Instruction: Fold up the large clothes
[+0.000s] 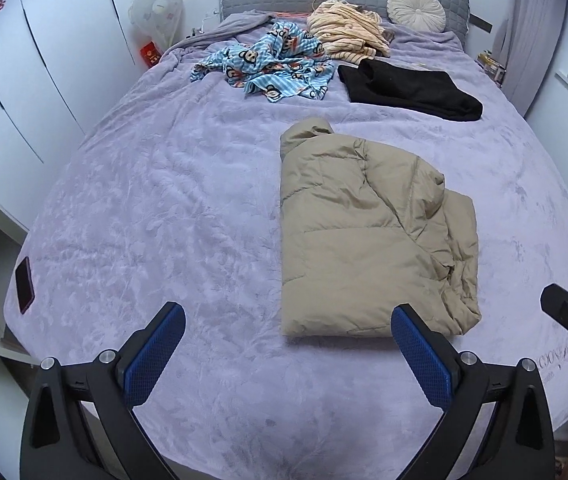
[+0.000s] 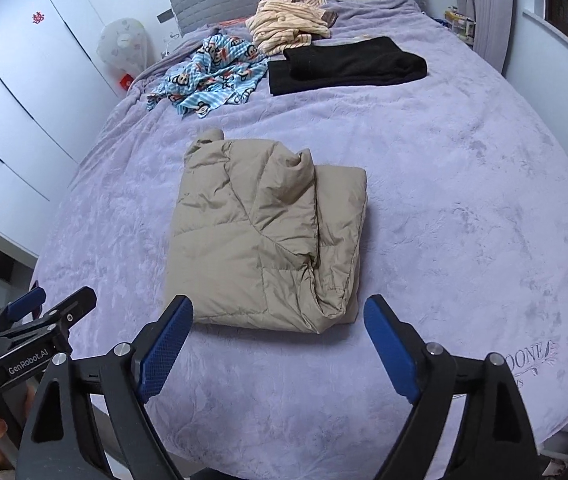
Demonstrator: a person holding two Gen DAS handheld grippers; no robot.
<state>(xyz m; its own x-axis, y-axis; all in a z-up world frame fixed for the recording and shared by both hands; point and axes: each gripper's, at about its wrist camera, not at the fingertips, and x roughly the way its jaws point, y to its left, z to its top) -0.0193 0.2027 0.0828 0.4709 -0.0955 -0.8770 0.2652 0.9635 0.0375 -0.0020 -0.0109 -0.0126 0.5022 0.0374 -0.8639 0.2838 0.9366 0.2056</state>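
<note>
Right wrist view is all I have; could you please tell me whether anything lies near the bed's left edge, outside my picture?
Observer: Yes, a dark phone lies flat on the bed, close to its left edge.
Operator: Thank you. I see the left gripper only from the side; are its jaws open?
Observer: Yes, the left gripper stands wide open and grips nothing.

beige jacket [image 2: 260,236], lavender bedspread [image 2: 444,208], black garment [image 2: 348,66]
</note>
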